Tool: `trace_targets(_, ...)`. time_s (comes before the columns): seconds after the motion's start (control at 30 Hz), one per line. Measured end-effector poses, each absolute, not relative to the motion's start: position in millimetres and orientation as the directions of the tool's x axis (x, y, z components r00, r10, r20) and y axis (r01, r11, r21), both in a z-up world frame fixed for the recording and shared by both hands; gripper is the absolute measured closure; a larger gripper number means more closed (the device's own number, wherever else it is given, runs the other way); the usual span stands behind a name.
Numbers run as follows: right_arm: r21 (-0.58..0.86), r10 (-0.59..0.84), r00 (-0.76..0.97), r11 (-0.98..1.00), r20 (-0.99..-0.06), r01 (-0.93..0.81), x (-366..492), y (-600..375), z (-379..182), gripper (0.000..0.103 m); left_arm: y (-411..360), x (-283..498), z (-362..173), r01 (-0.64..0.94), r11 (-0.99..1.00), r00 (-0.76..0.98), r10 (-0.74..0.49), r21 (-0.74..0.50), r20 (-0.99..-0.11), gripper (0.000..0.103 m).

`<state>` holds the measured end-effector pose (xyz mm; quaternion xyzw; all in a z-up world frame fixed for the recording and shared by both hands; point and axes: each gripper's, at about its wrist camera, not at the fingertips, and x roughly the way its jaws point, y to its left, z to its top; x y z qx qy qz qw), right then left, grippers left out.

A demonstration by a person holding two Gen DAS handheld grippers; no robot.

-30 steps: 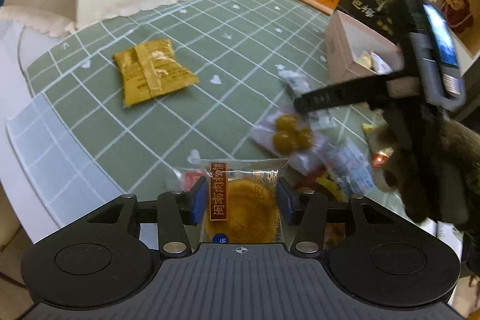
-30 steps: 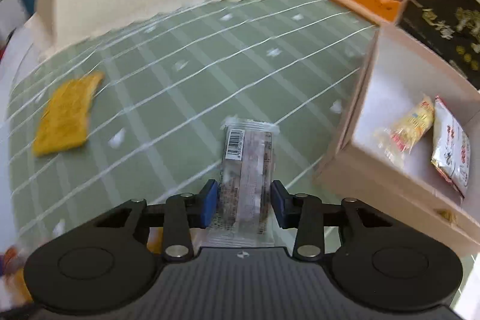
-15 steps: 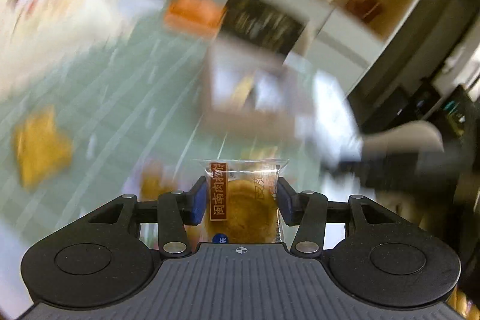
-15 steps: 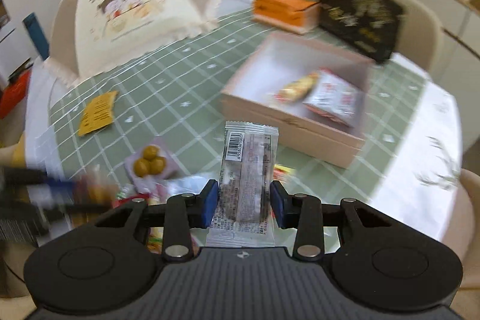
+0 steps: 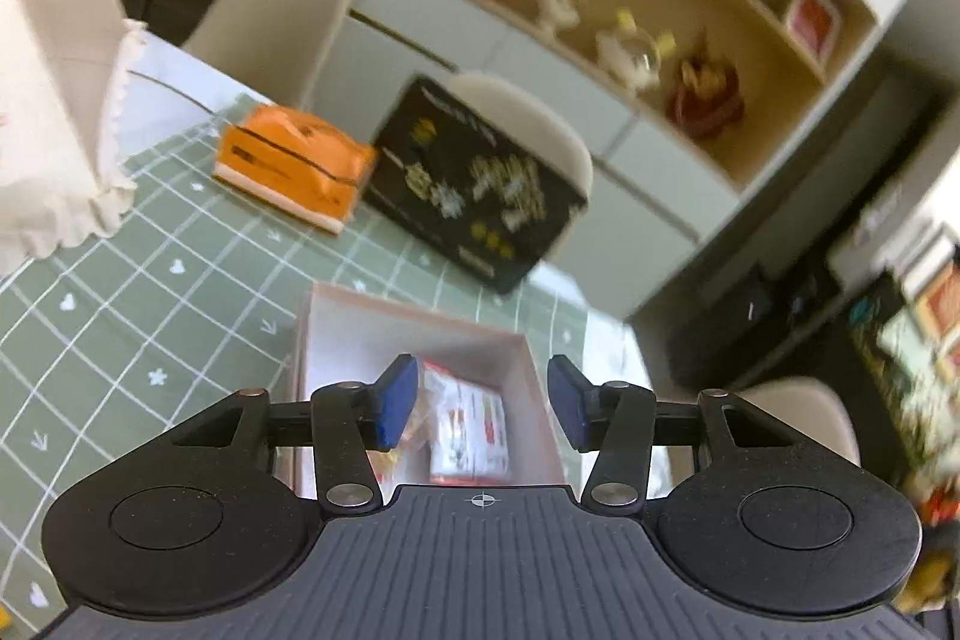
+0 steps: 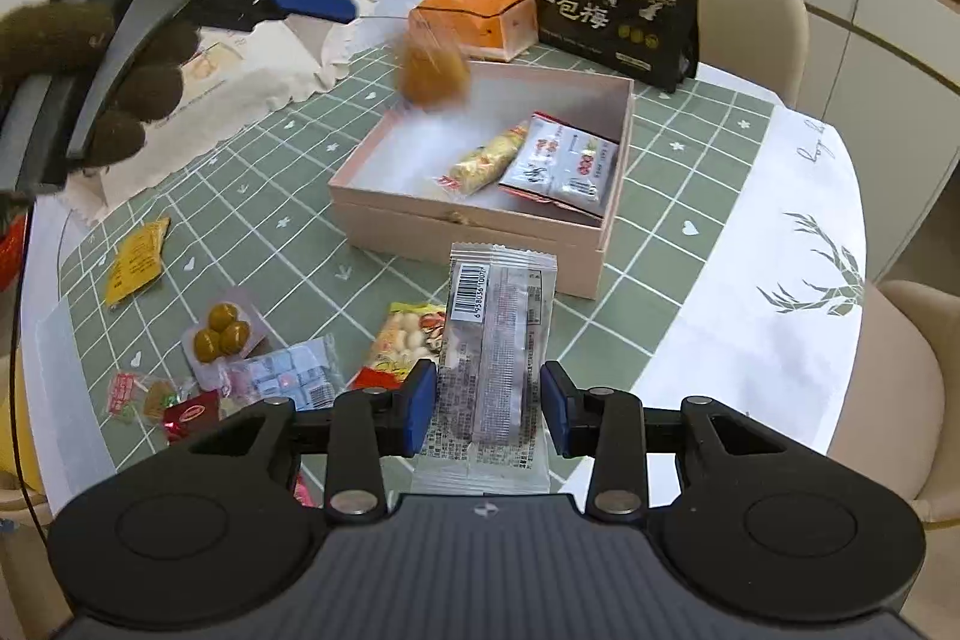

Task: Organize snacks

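Left gripper (image 5: 480, 403) stands open and empty above the pink box (image 6: 600, 244); right gripper (image 6: 483, 415) clamps the clear-wrapped snack bar (image 6: 498, 346), long axis pointing ahead toward that box, just short of its near wall.

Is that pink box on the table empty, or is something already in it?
Not empty. The box, open-topped, holds a yellow packet and a white packet.
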<state>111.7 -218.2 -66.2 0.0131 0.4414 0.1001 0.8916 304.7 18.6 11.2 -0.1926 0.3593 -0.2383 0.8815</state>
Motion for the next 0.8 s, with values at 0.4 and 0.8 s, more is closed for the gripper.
trace_targets(0.4, 0.122, 0.203, 0.726, 0.979, -0.658, -0.163, 259, -215, 7, 0.025, 159, 235, -21, -0.074, 0.896, 0.693, -0.270, -0.438, -0.668, 0.050)
trace_targets(0.8, 0.180, 0.253, 0.556, 0.966, -0.792, -0.184, 217, -188, -69, 0.025, 287, 211, -120, -0.420, 0.821, 0.587, -0.079, -0.387, -0.806, 0.050)
